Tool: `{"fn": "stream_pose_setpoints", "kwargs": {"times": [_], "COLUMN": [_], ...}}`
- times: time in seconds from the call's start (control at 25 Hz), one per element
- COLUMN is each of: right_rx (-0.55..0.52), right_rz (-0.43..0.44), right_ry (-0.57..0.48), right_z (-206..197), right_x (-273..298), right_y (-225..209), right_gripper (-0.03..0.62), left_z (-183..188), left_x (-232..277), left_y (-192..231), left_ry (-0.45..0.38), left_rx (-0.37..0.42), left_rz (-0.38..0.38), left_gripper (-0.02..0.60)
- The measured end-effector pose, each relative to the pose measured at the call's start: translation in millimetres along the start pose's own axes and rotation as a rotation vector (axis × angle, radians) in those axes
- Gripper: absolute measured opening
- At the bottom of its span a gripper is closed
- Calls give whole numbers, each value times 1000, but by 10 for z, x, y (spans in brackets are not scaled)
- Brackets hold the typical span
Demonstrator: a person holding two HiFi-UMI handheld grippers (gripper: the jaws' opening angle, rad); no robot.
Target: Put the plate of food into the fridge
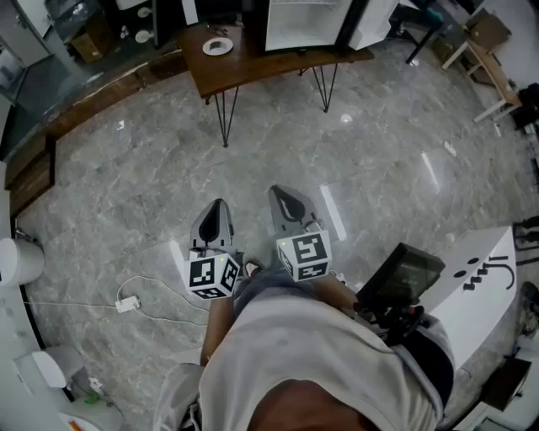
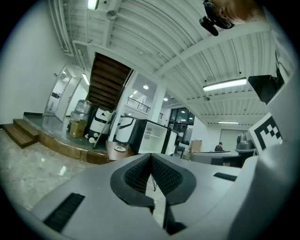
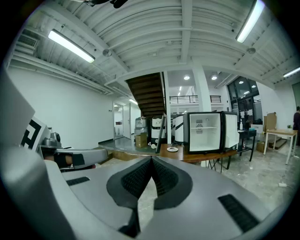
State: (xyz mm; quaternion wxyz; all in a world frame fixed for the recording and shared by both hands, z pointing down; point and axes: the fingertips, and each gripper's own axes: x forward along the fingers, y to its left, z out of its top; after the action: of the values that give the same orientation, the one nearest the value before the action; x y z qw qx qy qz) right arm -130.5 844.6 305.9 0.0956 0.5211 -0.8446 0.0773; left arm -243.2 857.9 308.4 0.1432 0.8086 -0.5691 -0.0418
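Head view: plate (image 1: 217, 46) on the table's (image 1: 253, 66) left end, beside the open fridge (image 1: 307, 23); left hand-held gripper (image 1: 219, 206) and right hand-held gripper (image 1: 280, 194) over the floor (image 1: 379, 151). Left gripper view: jaws together, empty. Right gripper view: jaws together, empty.

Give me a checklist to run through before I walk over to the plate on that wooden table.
1. Fridge door open: ok, the fridge shows its white inside.
2. Plate on the wooden table: ok, beside the fridge.
3. Food on the plate: cannot tell, too small from here.
4. Left tool empty: ok, jaws together on nothing.
5. Right tool empty: ok, jaws together on nothing.
6. Tools ready to grasp: not ok, both are shut.
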Motion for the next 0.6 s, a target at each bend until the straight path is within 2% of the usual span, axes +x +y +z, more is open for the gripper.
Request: {"fn": "stream_pose_setpoints", "kwargs": {"times": [0.36, 0.6], "right_rx": [-15, 37], "right_rz": [-5, 8], "right_ry": [34, 6], "right_z": [-44, 94], "right_x": [135, 685], "right_y": [-415, -915], "right_gripper": [18, 20], "left_z": [-51, -27], "left_x": [403, 1132], "left_y": [-211, -166], "left_ry": [10, 27], "left_rx": [-27, -19], "left_rz": [-41, -43], "left_gripper": [18, 20]}}
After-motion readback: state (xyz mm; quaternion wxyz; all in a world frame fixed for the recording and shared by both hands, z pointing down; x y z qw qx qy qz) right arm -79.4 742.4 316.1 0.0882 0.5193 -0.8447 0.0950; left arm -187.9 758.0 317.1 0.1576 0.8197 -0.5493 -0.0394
